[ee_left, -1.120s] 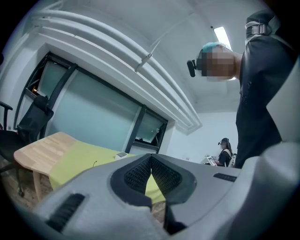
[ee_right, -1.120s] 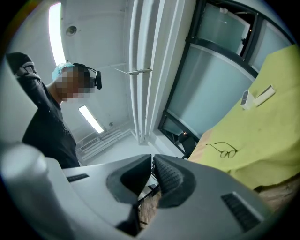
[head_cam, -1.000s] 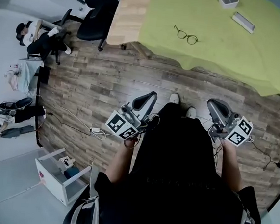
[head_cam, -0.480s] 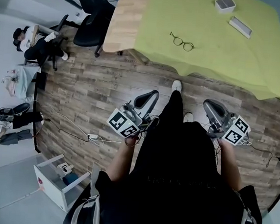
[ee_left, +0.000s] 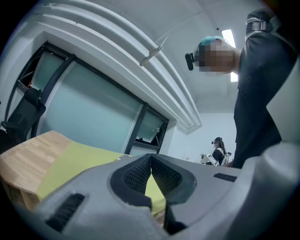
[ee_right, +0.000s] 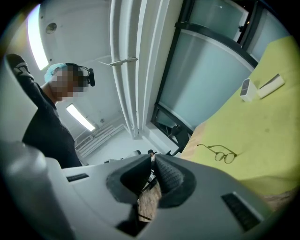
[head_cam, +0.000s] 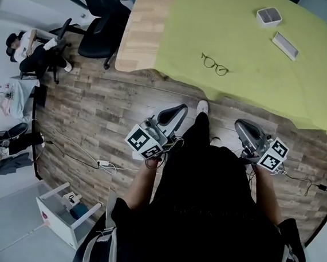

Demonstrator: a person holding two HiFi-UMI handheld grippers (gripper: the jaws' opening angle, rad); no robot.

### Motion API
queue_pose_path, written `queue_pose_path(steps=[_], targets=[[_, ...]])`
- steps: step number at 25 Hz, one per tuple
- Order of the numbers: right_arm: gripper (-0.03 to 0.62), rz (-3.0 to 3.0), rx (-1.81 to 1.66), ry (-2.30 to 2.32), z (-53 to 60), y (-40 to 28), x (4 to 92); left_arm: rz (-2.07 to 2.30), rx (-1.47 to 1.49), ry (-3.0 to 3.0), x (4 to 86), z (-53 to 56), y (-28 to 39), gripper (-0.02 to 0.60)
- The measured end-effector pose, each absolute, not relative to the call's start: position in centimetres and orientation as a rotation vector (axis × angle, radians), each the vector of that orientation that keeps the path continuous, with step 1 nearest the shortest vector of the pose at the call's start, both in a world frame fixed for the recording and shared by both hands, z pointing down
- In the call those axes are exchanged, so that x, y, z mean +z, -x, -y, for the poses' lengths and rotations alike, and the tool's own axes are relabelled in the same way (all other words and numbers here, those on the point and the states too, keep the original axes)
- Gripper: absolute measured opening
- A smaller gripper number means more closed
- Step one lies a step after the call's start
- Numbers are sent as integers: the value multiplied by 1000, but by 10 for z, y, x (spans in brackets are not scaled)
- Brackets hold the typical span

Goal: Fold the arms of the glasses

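Glasses (head_cam: 215,64) laid on green-clothed counter (head_cam: 271,92), arms unfolded, frame's long axis crosswise. Left gripper (head_cam: 174,112) and right gripper (head_cam: 245,129) held well short of glasses, one to each side — neither clearly nearer. Both pairs of fingers pressed together, nothing pinched — forward reach judged needed.

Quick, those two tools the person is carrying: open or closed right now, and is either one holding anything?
Left tool: closed, holding nothing.
Right tool: closed, holding nothing.
The glasses are in neither.

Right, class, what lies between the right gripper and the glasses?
Nothing stands there: the head view shows only wood floor, then bare green cloth, between the right gripper and the glasses.
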State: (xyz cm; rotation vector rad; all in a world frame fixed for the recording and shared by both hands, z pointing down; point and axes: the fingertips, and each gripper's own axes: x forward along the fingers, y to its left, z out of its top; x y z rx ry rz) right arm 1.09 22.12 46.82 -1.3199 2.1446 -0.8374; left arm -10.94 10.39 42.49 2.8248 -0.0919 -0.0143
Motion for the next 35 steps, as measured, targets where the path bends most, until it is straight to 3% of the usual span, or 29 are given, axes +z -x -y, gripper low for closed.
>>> queue_pose_path(steps=[19,35], targets=[[34,-2304,-842,1517,-87,-36,474,-120,89,-2805,452,11,55,18],[29,-2567,-843,1744,-62,-67,508,-178,140,-2773,465,32,37,18]])
